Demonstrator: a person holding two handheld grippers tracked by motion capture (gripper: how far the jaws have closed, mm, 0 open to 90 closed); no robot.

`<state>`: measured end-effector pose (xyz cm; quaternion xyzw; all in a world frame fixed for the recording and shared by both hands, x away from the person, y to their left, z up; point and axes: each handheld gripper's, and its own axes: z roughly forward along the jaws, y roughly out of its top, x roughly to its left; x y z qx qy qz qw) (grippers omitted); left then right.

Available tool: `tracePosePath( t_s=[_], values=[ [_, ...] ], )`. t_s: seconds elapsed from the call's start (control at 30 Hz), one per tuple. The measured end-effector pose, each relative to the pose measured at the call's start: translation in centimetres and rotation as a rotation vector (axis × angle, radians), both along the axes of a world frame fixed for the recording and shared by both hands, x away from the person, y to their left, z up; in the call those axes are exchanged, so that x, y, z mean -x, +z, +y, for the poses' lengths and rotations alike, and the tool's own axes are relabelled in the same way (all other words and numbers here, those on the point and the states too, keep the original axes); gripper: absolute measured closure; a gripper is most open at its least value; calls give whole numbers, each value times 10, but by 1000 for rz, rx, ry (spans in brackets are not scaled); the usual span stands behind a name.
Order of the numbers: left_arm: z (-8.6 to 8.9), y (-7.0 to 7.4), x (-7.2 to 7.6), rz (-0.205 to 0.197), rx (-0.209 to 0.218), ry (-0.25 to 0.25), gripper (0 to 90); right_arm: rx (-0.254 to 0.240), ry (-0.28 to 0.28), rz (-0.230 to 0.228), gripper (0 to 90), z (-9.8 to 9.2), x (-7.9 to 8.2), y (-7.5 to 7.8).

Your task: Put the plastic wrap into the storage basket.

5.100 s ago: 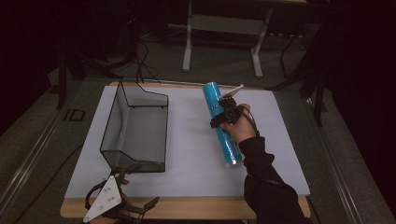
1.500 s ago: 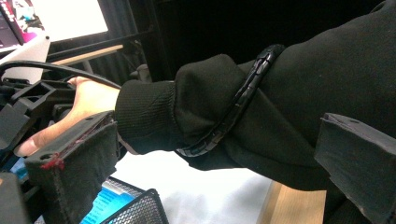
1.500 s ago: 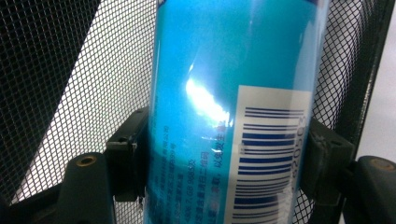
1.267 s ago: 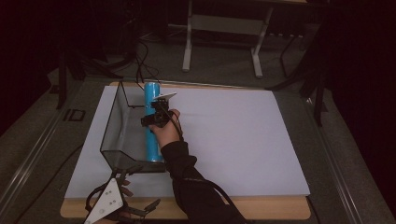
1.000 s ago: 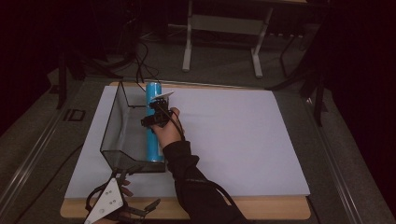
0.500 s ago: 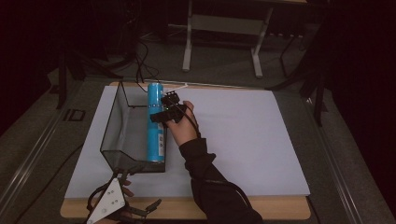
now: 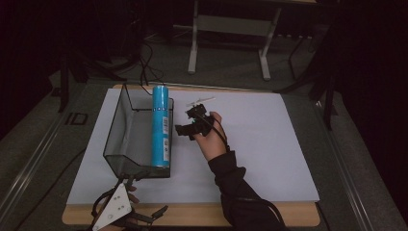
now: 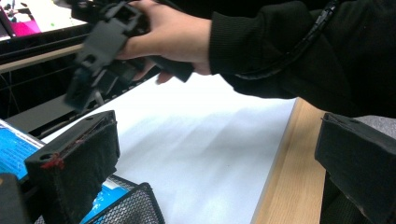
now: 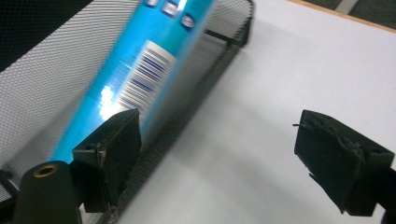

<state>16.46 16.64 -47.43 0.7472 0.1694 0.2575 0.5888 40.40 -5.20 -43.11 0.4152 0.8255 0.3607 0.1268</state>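
Here the right claw (image 7: 188, 126) hangs just above the white sheet (image 7: 250, 144) that covers the tabletop (image 7: 293, 222), its jaws spread wide with nothing between them. In the right gripper view bare sheet shows in the gap. Just beside it, on its left, a blue can (image 7: 160, 126) lies along the near wall of a black mesh basket (image 7: 126, 139), one end propped on the far rim so that it slants; the basket's wall keeps it from rolling, which is probably why it sits against that side. The can looks too long to lie flat inside. The claw touches neither can nor basket, so the can rests on its own. The left claw (image 7: 144, 220) waits at the tabletop's front edge, just in front of the basket's near corner, jaws also parted and empty, likely parked there so the hand (image 8: 173, 35) working beside the basket has room.
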Motion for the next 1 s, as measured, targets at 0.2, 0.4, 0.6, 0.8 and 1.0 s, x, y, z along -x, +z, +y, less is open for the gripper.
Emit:
tracePosePath(
  t_s=[0.2, 0.4, 0.6, 0.8, 1.0],
  values=[
    [-1, -1, -1, 4, -7, 1, 6, -8, -21, 6, 146, -30, 9, -5],
    [-2, -2, -1, 7, -11, -3, 5, 5, -28, 11, 146, -53, 18, -10],
    [-2, -3, -2, 12, -14, 1, 5, 10, -41, -28, 146, -72, 29, -11],
    [-2, -3, -2, 13, -13, 4, 5, 4, -52, -32, 146, -88, 38, -12],
    [-2, -2, -2, 11, -12, 7, 5, -10, -42, -50, 146, -109, 51, -18]
  ],
)
